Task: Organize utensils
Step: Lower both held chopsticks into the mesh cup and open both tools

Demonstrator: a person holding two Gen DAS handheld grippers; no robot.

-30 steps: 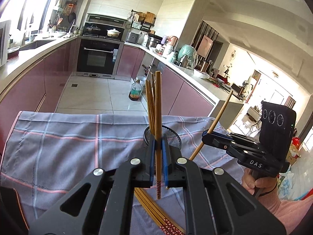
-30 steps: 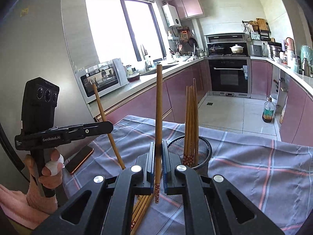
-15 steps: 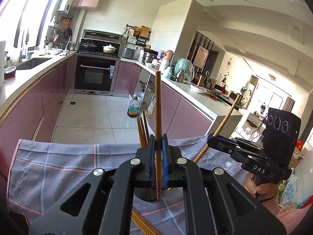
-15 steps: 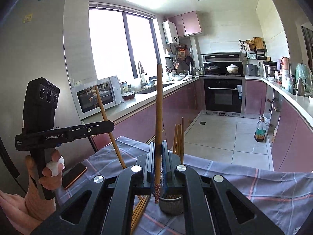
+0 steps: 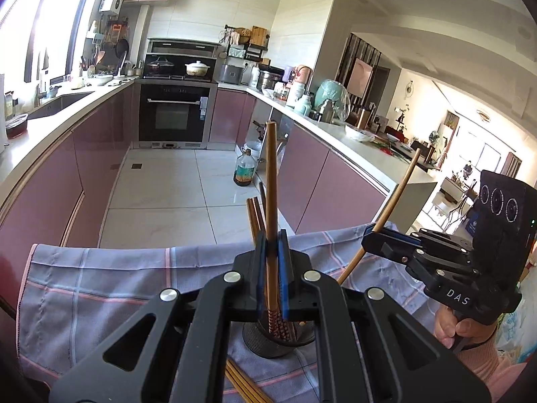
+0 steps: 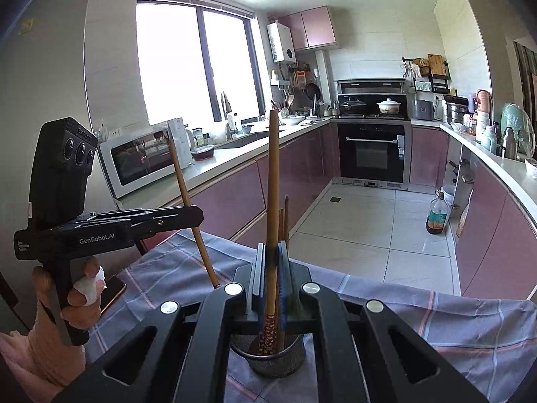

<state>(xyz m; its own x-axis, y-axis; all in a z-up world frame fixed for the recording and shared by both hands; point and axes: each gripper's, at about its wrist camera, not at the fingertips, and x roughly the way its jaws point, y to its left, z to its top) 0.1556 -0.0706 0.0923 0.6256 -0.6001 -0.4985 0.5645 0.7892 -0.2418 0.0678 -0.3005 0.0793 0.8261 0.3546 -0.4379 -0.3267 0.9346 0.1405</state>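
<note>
Since a second earlier, carried both chopsticks nearer the mesh holder (image 5: 278,339), their patterned tips now at its rim. Left gripper (image 5: 271,275) pinched one chopstick (image 5: 270,181) upright; right gripper (image 6: 272,282) pinched another chopstick (image 6: 272,181). Held several chopsticks in the holder, count unclear. Left a few loose chopsticks (image 5: 243,383) on the checked cloth (image 5: 100,288), near side.

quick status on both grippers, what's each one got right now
left gripper: closed on one chopstick, held upright over the mesh holder.
right gripper: closed on another chopstick, also upright above the holder.
</note>
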